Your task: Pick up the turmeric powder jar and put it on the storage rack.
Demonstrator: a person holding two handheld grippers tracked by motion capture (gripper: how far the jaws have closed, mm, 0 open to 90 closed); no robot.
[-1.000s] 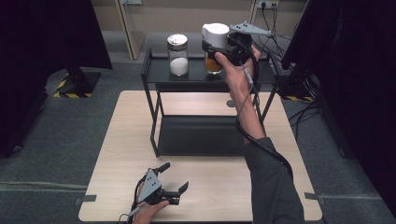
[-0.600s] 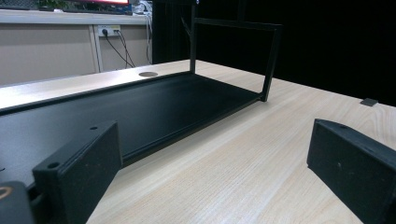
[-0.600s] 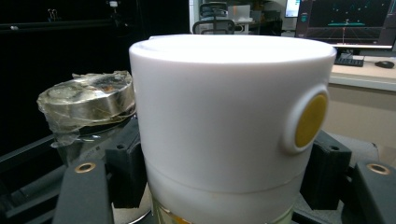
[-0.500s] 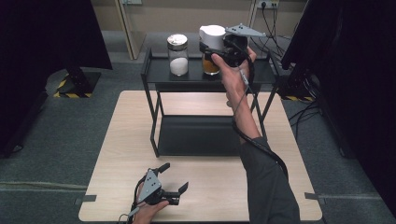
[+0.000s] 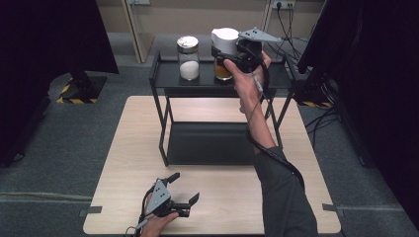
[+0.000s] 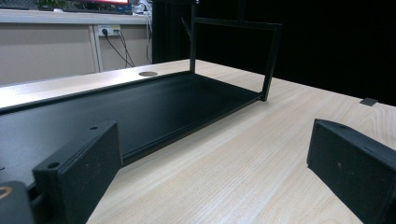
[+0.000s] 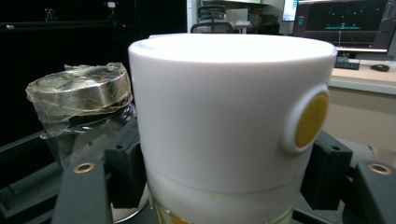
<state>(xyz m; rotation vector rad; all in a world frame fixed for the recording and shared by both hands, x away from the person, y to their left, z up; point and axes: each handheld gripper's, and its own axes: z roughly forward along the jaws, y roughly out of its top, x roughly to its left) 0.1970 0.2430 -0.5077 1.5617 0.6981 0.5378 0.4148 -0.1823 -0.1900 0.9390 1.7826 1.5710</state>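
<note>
Right in front of us there's a big white lid (image 7: 229, 121) with a round yellow dot (image 7: 312, 119) on its side at about 3 o'clock. Our black fingers (image 7: 125, 163) sit on either side of it and have just been easing apart, the lid between them; can't tell if they actually press it. Off at 9 o'clock stands a jar with a metal cap wrapped in crinkly plastic (image 7: 79, 93). A monitor (image 7: 348, 23) glows at 1 o'clock.

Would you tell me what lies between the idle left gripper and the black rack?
Only bare table, as the high view shows, separates the left gripper from the black rack.
</note>
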